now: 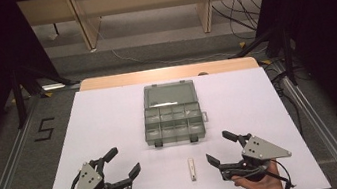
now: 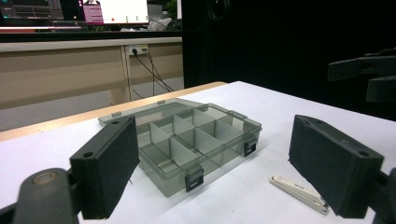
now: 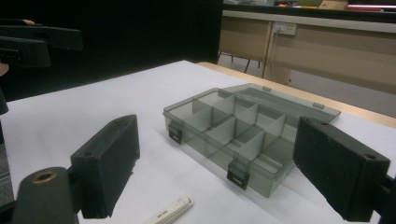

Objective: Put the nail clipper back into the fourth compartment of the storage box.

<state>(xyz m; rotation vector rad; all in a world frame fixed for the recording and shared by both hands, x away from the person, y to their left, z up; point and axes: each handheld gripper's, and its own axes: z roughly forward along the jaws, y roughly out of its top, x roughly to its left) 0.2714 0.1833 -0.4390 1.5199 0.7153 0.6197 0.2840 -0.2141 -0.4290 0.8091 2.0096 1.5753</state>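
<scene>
The left claw hovers released near the front left corner of the desk, its jaws spread wide with nothing between them, and the right claw stands the same way near the front right corner, jaws parted and empty. Between the two, close to the front edge and lying lengthwise toward the back, is a small pale nail clipper, apart from both claws; in the left gripper view it lies just beside the right-hand jaw, flat on the white sheet. Behind it, about the middle of the desk, sits a smoky clear organizer box with its lid thrown fully back toward the far edge and two dark latches facing the front edge. Its compartments, split by clear dividers into two rows, all look empty as far as the gripper views show. The clipper is thin and lies flat, so a claw closing on it could likely skid it across the sheet or pinch only an end and let it tip out. Carried over the box, it could catch on a divider and end up straddling two compartments, or the light box could be nudged backward.
</scene>
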